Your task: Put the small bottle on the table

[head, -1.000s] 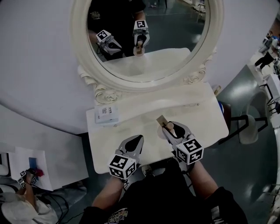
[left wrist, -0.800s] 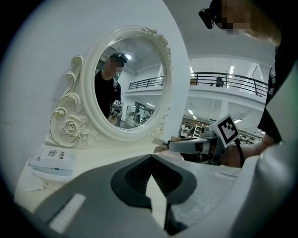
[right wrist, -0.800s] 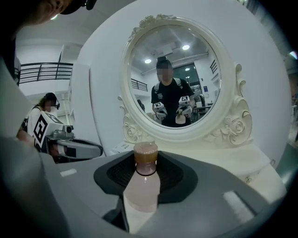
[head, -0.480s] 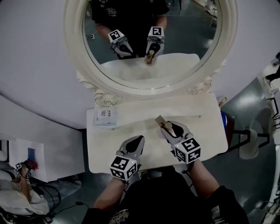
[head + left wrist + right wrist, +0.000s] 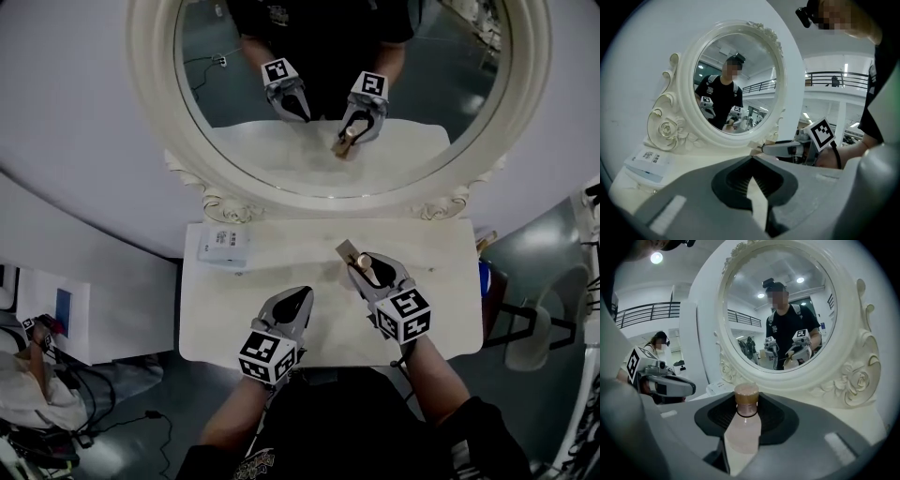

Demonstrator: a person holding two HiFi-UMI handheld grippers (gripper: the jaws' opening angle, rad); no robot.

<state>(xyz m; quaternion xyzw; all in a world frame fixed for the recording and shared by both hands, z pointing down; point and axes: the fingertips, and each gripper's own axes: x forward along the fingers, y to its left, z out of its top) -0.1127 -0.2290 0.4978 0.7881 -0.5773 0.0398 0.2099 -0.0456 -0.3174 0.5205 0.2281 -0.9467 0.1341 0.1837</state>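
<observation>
The right gripper (image 5: 373,269) clamps the small bottle (image 5: 744,423) over the white bench (image 5: 281,281), while the left gripper (image 5: 294,302) is closed and empty beside it.

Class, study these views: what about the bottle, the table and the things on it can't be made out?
- Base of the small bottle: right gripper view, hidden by the right gripper's jaws; contact with the table unclear.
- Print on the white box: head view, too small.
- Table's near edge: head view, partly hidden by the person's arms.
</observation>
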